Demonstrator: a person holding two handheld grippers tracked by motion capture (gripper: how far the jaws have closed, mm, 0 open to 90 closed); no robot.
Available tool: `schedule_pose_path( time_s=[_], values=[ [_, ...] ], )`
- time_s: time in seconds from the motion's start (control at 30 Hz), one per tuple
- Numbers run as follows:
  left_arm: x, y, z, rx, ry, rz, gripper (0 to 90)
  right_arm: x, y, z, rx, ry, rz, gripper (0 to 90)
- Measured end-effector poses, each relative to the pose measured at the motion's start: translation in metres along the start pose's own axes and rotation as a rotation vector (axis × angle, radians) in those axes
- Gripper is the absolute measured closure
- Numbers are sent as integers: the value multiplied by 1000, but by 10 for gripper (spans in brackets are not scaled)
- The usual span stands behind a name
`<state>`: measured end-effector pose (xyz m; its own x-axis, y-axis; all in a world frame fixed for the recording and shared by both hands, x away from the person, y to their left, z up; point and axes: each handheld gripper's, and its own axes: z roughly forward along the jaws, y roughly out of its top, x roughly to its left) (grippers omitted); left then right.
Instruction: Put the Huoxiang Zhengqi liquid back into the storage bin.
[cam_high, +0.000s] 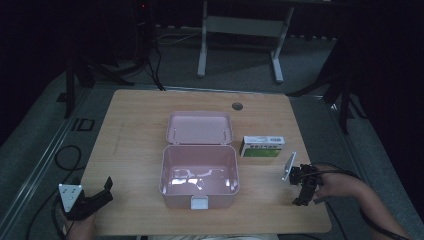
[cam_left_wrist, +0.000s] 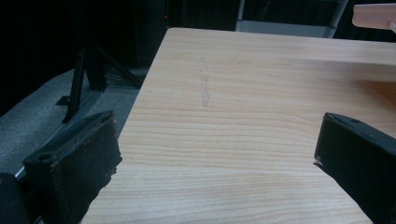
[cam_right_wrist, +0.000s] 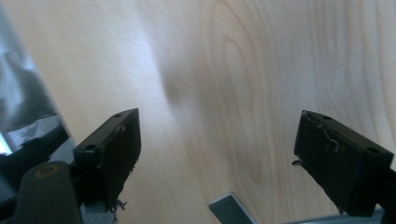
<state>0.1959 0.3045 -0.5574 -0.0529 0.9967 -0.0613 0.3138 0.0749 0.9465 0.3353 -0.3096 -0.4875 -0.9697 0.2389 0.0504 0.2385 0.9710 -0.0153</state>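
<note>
The pink box (cam_high: 199, 175) is seen open at the middle of the table (cam_high: 130, 130), the green carton (cam_high: 261, 147) just beside it. The left gripper (cam_high: 102, 192) and right gripper (cam_high: 304, 192) are held apart, jaws open and empty.

The room was dim, with dark far walls. A grey carpeted floor (cam_high: 235, 65) lay around the light wooden table (cam_high: 135, 125). A white metal desk frame (cam_high: 202, 45) stood far behind, and black stand legs (cam_high: 80, 75) stood at far left.

Print on the green-and-white carton (cam_high: 262, 147) just ahead of the right gripper (cam_high: 303, 192) too small to read; pink box (cam_left_wrist: 375, 15) cut off at the frame corner in left gripper view.
</note>
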Motion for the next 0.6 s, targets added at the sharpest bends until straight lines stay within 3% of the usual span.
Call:
schedule_pose_path(
  time_s=[0.13, 0.17, 0.27, 0.5, 0.6],
  values=[
    [0, 0, 0, 1, -2, 1, 2, 1, 7, -2, 16, 16, -44, 169],
    [0, 0, 0, 1, -2, 1, 2, 2, 12, -3, 18, 34, -83, 169],
    [1, 0, 0, -4, 0, -5, 2, 5, 20, -5, 3, 19, -126, 168],
    [0, 0, 0, -1, -4, -2, 2, 7, 33, -16, -121, 5, -156, 132],
    [0, 0, 0, -1, -4, -4, 2, 8, 38, -17, -113, -7, -165, 129]
  ],
)
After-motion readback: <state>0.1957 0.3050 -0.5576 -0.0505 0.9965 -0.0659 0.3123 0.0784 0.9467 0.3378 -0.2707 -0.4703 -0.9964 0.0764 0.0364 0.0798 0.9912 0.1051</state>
